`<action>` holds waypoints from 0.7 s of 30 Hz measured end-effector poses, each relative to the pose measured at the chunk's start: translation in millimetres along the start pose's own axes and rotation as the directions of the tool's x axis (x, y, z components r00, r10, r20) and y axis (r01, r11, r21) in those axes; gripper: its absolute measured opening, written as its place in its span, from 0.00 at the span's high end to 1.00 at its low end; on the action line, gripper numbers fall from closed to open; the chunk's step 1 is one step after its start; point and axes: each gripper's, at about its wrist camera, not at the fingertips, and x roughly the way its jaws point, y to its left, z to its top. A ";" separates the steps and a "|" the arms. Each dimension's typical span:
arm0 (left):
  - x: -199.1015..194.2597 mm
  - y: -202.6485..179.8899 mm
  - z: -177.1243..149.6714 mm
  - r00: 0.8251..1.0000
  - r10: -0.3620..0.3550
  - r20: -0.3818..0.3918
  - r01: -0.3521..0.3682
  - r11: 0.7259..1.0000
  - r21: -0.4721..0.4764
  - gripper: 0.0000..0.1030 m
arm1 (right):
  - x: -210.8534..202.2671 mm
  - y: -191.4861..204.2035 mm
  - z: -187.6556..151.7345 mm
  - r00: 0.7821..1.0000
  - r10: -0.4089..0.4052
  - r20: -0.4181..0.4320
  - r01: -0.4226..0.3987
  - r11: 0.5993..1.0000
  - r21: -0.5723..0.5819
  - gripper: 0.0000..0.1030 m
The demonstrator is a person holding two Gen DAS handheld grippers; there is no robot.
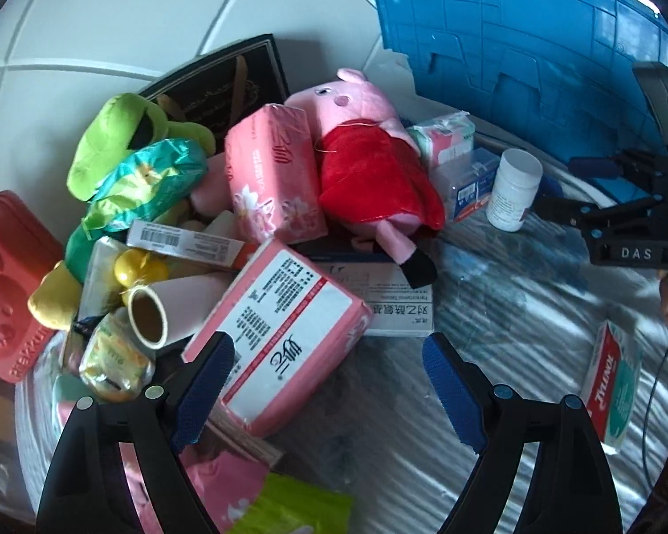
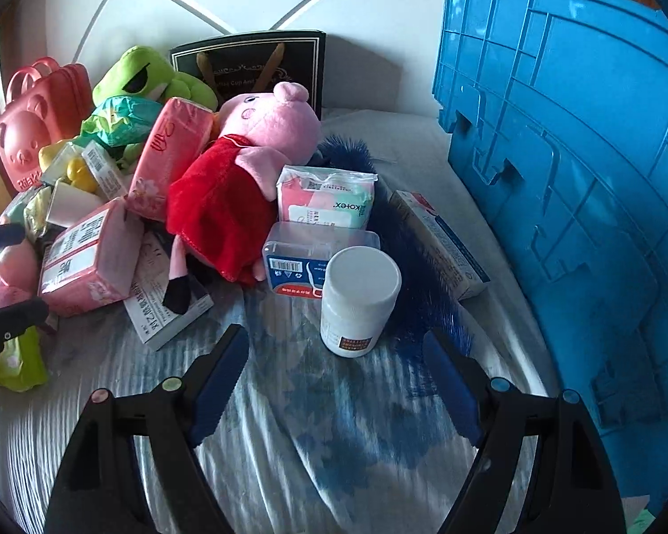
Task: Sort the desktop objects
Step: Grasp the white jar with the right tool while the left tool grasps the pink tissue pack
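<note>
Desktop objects are lying heaped on a desk [image 2: 316,436] covered with a striped, blue-stained cloth, most of them crowding its left half. A pink pig plush [image 2: 240,169] in a red dress is lying across the middle of the pile, leaning on an upright pink tissue pack [image 2: 167,155]. A second pink tissue pack [image 1: 280,333] is lying flat nearer the front, overlapping a white medicine box [image 1: 396,307]. Behind them a green frog plush [image 2: 151,75] is sitting beside a red bear-faced case [image 2: 35,124], with a black gift bag [image 2: 254,66] standing at the back. A white pill bottle [image 2: 358,300] is standing upright to the right of the pile, just in front of a clear floss-pick box [image 2: 307,258] and a pad packet [image 2: 327,198]. A blue crate [image 2: 570,178] is standing along the right side. A red and green box [image 1: 612,382] is lying apart on the cloth, seen by the left wrist camera. The left tongs [image 1: 329,382] are hovering with their jaws wide apart and nothing between them, the left finger over the flat tissue pack's corner. The right tongs [image 2: 334,382] are also standing apart and empty, pointing down at the cloth just short of the pill bottle.
</note>
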 end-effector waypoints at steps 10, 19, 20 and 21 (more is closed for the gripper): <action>41.5 13.5 13.1 0.990 -0.103 -0.101 0.121 0.975 0.189 0.15 | 29.9 -7.1 5.8 1.000 -0.003 -0.010 0.004 0.997 0.072 0.22; 63.7 28.6 17.9 0.984 -0.138 -0.115 0.164 0.952 0.259 0.12 | 41.9 -7.2 6.1 0.999 -0.033 -0.008 0.034 0.994 0.106 0.22; 65.8 30.6 18.5 0.981 -0.150 -0.119 0.177 0.950 0.258 0.11 | 43.6 -6.1 6.0 0.999 -0.038 -0.012 0.039 0.994 0.105 0.22; 67.2 32.3 18.8 0.980 -0.159 -0.121 0.186 0.949 0.256 0.10 | 44.5 -5.4 6.0 0.999 -0.040 -0.013 0.041 0.993 0.107 0.22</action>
